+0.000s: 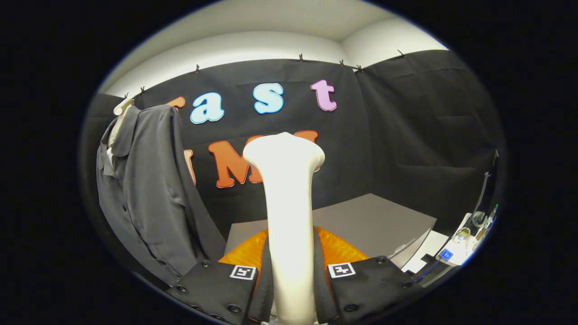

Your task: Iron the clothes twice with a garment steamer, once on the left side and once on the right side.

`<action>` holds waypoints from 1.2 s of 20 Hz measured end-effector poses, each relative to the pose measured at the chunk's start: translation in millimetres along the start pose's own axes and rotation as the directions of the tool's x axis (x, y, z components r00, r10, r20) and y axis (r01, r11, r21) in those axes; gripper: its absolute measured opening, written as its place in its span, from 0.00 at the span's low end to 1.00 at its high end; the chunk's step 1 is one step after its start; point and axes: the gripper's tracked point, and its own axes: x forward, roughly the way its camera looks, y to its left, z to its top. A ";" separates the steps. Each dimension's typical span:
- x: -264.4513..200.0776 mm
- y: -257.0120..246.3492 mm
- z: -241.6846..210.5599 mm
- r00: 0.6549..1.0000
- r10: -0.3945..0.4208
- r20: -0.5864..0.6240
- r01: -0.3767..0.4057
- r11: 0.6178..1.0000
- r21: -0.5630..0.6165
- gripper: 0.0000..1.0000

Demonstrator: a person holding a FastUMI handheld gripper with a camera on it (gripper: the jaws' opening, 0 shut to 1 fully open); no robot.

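The tongs [291, 275] grip the white garment steamer [289, 216], its long axis upright between them; the grey shirt [144, 189] hangs off to their left, apart.

steamer [289, 216] base hid btwn fingers [221, 284] | shirt [149, 189] hem cut off

Steamer [289, 216] upright between the fingers [235, 289], shirt [149, 189] to its left, table [384, 221] beyond.

Fisheye view from atop the tongs [289, 289], facing forward, slightly upward
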 end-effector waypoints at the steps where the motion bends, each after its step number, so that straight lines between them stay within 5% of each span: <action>1: -16.9 7.2 1.1 1.000 -0.006 0.017 0.006 1.000 -0.013 0.44; 10: -137.8 107.0 -11.9 0.990 0.066 0.122 -0.062 0.997 -0.039 0.44; 24: -181.9 325.9 -17.7 0.935 0.266 0.232 -0.245 0.962 -0.118 0.44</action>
